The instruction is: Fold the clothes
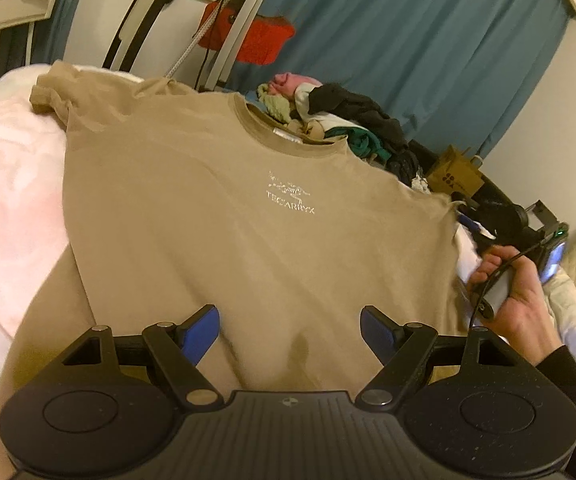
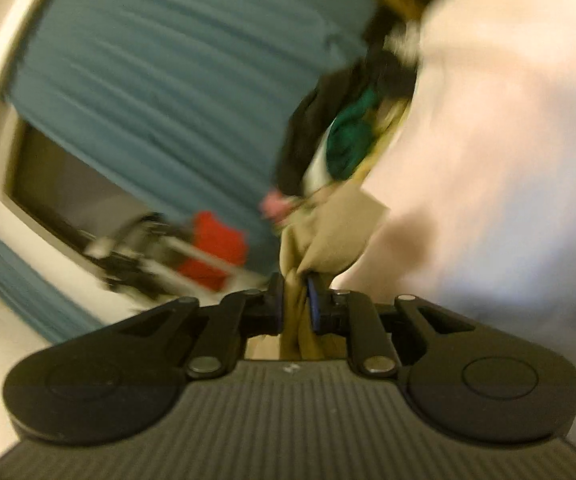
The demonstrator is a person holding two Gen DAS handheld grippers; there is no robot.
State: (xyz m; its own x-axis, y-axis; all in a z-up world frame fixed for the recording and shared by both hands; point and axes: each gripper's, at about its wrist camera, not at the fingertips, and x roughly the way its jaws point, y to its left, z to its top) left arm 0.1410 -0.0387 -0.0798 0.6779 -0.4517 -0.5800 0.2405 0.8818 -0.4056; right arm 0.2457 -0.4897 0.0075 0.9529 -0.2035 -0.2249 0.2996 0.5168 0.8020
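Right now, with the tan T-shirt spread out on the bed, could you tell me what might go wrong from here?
1. Only the right gripper clamps a bunched edge of the tan cotton T-shirt; the left gripper is open above it, so pulling may skew the shirt.
2. The mixed pile of loose clothes lies right behind the collar and could get dragged into a fold.

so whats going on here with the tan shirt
A person is laying out a tan t-shirt on a bed to fold it, using a handheld gripper in each hand. The right gripper is shut on a bunched edge of the shirt. The left gripper hangs open over the lower front, holding nothing. A pile of other clothes waits behind the collar.
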